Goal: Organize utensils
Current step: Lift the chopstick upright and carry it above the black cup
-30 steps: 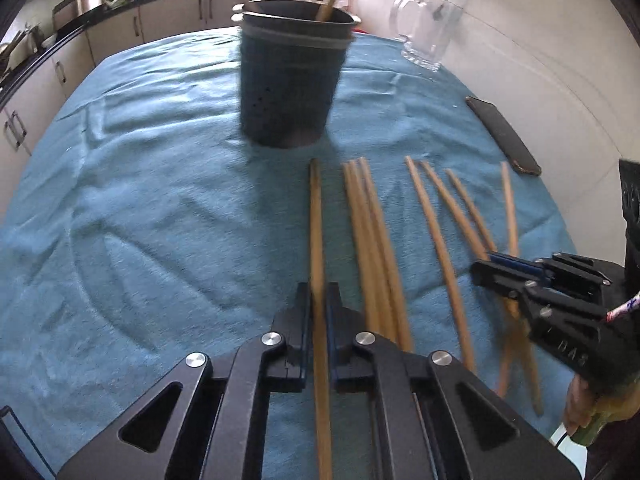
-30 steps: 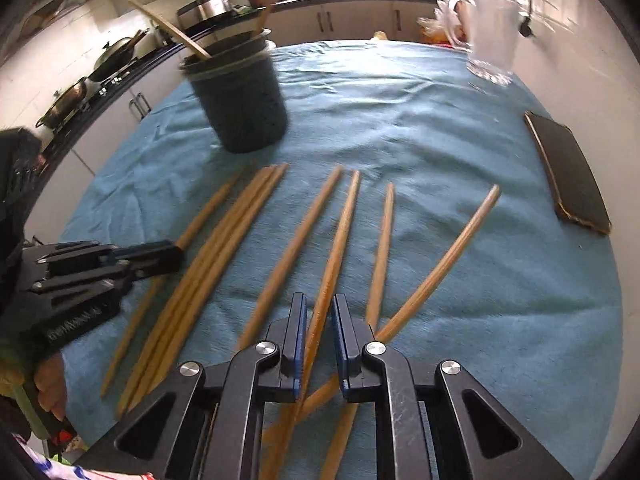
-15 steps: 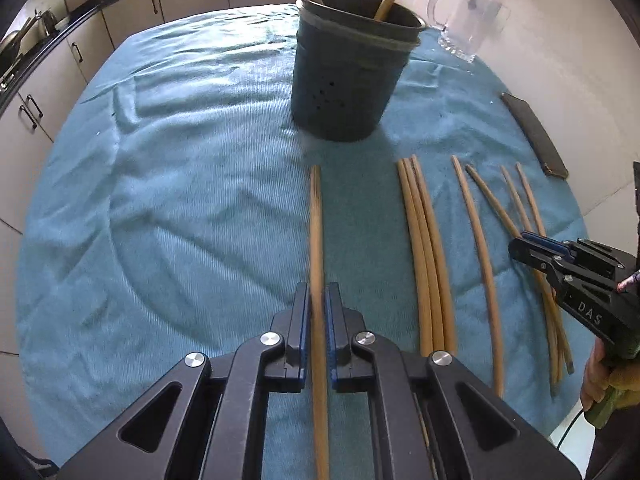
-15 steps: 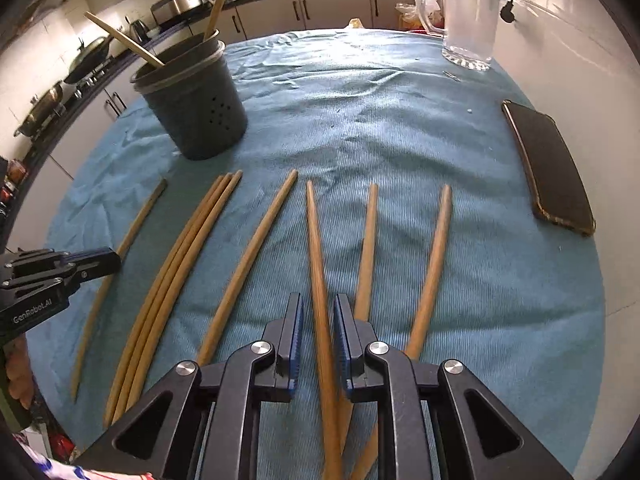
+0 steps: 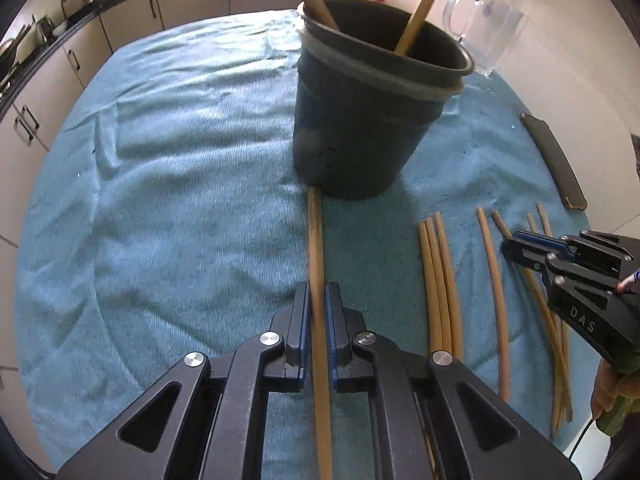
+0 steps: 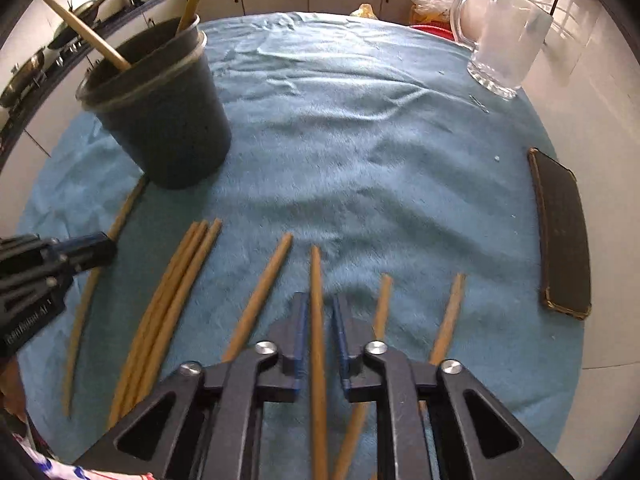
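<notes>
Left wrist view: blue towel (image 5: 180, 200) covers the table, and the dark holder (image 5: 360, 128) stands upright on it. Behind the holder, well apart, is a glass jug (image 6: 504, 40). A phone (image 6: 564, 232) lies flat, well off to the holder's right. The left gripper (image 5: 316, 300) is clamped on the leftmost chopstick (image 5: 316, 248), pads on both sides of the shaft. That stick's far tip sits just at the foot of the holder. The right gripper (image 6: 321, 308) is near and to the right of the holder. Its jaws have just been closing with the middle chopstick (image 6: 318, 280) between them. I judge it gripped, though a thin gap seems to show on one side. Can't tell if either held stick is off the cloth yet. Done so far: two chopsticks in holder (image 5: 420, 12), leaning on its rim. Left to do: eight outside, counting the two in the jaws. A bundle of three (image 6: 180, 280) lies touching each other in front of the holder, between the two held sticks. A single chopstick (image 6: 264, 280) lies just beside the right gripper on the holder's side. The last pair (image 6: 382, 308) lies on its far side, toward the phone. Judgement: early stage, roughly a fifth done. Both held sticks need carrying up and over the holder's rim, then three more rounds if taken in pairs.
</notes>
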Motion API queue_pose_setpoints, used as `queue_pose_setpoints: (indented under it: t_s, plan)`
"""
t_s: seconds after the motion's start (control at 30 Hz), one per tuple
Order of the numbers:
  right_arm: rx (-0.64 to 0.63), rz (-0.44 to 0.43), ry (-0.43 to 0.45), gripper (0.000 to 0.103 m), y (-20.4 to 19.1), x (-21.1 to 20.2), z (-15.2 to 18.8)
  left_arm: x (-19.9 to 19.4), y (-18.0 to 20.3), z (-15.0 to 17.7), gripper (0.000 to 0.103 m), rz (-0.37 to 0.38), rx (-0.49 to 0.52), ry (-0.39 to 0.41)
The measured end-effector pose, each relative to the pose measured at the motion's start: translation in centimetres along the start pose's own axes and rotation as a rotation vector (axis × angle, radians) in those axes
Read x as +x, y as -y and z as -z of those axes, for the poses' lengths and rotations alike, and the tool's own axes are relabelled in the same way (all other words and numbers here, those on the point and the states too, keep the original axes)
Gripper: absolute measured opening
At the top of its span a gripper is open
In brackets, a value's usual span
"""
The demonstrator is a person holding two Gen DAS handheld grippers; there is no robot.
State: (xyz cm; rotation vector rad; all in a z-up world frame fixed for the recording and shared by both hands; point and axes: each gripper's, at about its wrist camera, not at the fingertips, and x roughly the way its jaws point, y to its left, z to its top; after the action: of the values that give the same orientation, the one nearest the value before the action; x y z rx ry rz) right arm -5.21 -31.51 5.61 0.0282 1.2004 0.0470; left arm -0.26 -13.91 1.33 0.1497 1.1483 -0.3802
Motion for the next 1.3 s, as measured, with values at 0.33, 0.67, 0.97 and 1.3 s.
queue_pose_setpoints:
  t_s: [0.33,0.67,0.97,1.3]
  plan:
    - [0.07,-0.064,0.213,0.006,0.8,-5.8,1.6,-6.3,-0.5,2.4,0.007,0.013,-0.024,0.21]
    - [0.107,-0.122,0.483,0.006,0.6,-16.3,6.3,-15.7,0.0,7.1,0.007,0.057,0.003,0.435]
    - [0.08,-0.109,0.596,0.006,-0.7,-20.4,9.6,-20.4,1.7,10.4,0.007,0.069,0.044,0.551]
    - [0.077,-0.126,0.68,0.006,-0.5,-23.6,9.6,-23.6,2.4,9.3,0.007,0.11,0.035,0.638]
